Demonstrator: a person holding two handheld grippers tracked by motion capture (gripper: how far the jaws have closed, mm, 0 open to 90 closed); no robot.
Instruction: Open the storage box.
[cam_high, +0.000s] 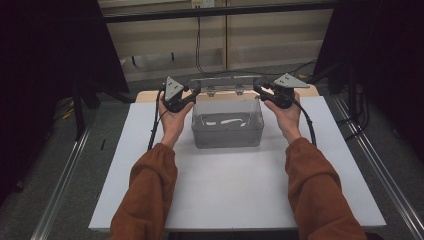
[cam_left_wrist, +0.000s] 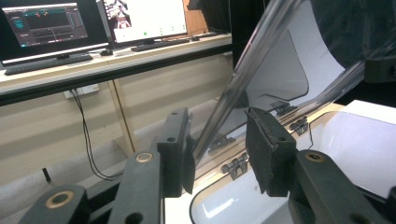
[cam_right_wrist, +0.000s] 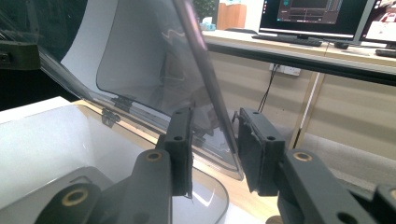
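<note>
A clear plastic box is sitting toward the far middle of a white table top, its hinged transparent lid standing raised along the back edge. In the left gripper view the lid is rising at a slant between the two black jaws, and its edge is lying against the left-hand pad while the other pad is standing off it, so the jaws are apart around the lid rather than clamped. In the right gripper view the lid is likewise passing between separated jaws, with a gap showing on at least one side. The left gripper is sitting at the lid's left end and the right gripper at its right end, each held by a hand in a rust-coloured sleeve. Beyond the table, monitors are glowing on a desk
</note>
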